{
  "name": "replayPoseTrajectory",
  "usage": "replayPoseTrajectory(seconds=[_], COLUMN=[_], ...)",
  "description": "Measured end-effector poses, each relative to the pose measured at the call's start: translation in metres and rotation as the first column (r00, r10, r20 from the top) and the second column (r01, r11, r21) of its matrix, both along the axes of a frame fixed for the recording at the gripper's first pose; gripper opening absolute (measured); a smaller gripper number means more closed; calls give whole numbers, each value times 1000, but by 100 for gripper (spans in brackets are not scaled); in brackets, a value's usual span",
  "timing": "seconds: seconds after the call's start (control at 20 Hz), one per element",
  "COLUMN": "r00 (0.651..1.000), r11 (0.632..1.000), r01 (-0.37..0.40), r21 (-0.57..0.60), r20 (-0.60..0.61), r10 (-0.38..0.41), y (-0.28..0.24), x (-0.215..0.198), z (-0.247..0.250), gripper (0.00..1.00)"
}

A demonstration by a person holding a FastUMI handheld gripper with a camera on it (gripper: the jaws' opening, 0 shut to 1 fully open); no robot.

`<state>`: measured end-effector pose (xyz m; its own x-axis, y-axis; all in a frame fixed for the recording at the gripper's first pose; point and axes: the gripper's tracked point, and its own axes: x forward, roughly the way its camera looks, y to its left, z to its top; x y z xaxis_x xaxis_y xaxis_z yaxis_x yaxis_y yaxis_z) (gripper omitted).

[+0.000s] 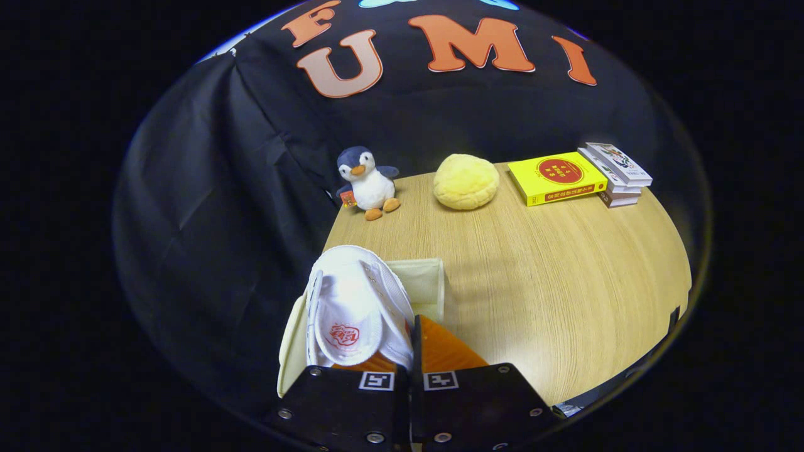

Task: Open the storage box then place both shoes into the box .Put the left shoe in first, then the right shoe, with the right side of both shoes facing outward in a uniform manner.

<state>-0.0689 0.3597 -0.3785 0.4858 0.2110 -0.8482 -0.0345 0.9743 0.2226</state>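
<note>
White canvas fills the space right at the tool (409, 370): its two fingers are drawn close together and pinch the heel edge of a white canvas low-top shoe with a red logo printed on its insole (355, 311). The shoe hangs toe-forward just ahead of the fingers, its opening turned up toward the camera, tilted so the toe points down and away.

Directly under and around the shoe is a cream fabric storage box with soft upright walls (427, 282). Its top is open, and the shoe sits over the mouth of it, partly past the near wall; I cannot tell whether the sole already touches the bottom. An orange surface (449, 351) shows beside the right finger, just next to the shoe; whether it is part of the box's lid, its lining or something else is not clear.

The box stands on a light wood-grain counter (565, 301). Well beyond it, by the back wall, a small navy-and-white plush penguin (367, 182) sits near a round yellow plush cushion (466, 181), with a yellow hardcover book (556, 177) and a short stack of other books (619, 172) farther right.

As a judgement of progress: the box is open, so the first step looks done, and one shoe is being lowered in. Which shoe it is I cannot say from this angle. Releasing it and setting the other shoe to match seem to remain.
</note>
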Motion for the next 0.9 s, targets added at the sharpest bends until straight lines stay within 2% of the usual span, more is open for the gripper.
replayPoseTrajectory(seconds=[0.25,0.45,0.55,0.7,0.9], r00=[995,992,990,984,979], r11=[999,991,991,999,999], r01=[21,58,58,4,-18], r21=[-50,-117,-117,-51,44], r20=[-99,-106,-124,-179,-201], r10=[-26,-70,-72,-13,27], y=[10,11,19,38,32], x=[-20,-14,-11,-23,-25], z=[-39,-56,-64,-63,-42], gripper=[3,4,9,25,20])
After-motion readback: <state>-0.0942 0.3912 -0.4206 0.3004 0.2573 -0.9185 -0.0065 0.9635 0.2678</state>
